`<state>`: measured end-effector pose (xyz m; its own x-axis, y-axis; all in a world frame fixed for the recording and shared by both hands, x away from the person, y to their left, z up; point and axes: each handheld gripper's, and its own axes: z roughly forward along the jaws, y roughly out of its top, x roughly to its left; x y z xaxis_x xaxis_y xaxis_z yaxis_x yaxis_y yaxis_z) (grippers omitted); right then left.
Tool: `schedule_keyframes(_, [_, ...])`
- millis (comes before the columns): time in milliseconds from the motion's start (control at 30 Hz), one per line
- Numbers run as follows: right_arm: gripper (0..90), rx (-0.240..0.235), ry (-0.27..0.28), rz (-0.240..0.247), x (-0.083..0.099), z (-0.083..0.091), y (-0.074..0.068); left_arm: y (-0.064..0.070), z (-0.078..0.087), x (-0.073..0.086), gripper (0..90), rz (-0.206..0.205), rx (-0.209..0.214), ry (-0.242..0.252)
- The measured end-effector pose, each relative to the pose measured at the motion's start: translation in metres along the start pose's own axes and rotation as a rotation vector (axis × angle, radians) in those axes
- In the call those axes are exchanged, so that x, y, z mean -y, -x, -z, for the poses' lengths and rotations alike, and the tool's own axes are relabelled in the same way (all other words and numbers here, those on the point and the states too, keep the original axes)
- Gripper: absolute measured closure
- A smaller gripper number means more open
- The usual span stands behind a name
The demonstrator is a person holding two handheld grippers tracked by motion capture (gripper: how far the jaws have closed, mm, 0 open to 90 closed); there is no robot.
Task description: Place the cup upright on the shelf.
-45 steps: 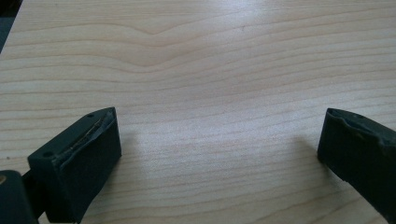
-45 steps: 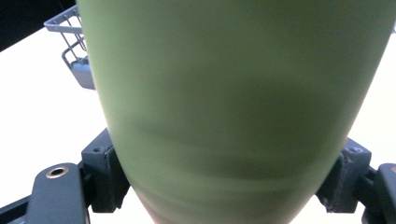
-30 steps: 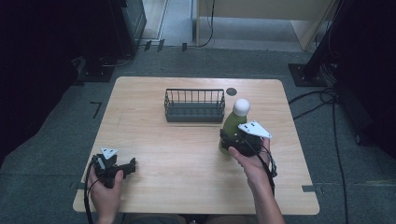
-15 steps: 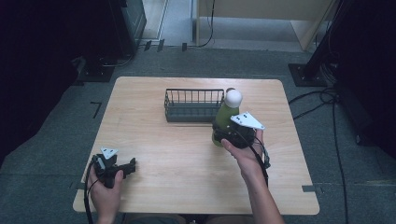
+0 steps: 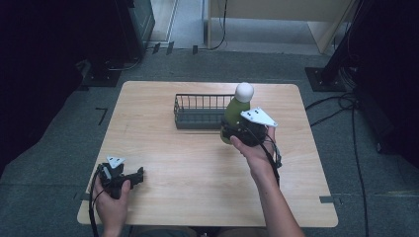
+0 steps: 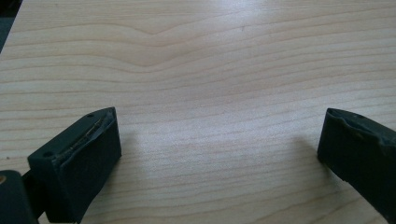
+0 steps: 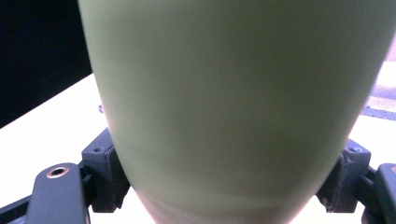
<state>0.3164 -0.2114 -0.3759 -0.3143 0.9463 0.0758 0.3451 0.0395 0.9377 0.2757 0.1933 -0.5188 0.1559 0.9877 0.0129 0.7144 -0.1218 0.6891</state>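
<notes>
A green bottle [image 5: 236,111] with a round white cap stands upright in my right gripper [image 5: 233,132], which is shut on its lower body. It is held just right of the dark wire basket [image 5: 200,120], near the basket's right end. In the right gripper view the green bottle [image 7: 238,102] spans nearly the whole width, with a black pad pressed against each side. My left gripper [image 5: 132,177] rests low on the wooden table [image 5: 197,163] near the front left corner. Its jaws stand wide apart over bare wood, the left gripper [image 6: 219,154] holding nothing.
The wire basket sits at the back middle of the table. Black equipment stands and cables line the grey floor around the table. A cable trails from each gripper along the forearms.
My right gripper has carried the green bottle up and to the left, from the right part of the table to the basket's right end. The left gripper has stayed put.
</notes>
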Motion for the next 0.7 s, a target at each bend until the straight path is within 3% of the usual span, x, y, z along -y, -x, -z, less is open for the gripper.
schedule_keyframes(700, [20.1, 0.025, 0.059, 0.014, -0.05, -0.035, -0.007, 0.001, -0.001, -0.001, 0.0, -0.004, 0.004, 0.002])
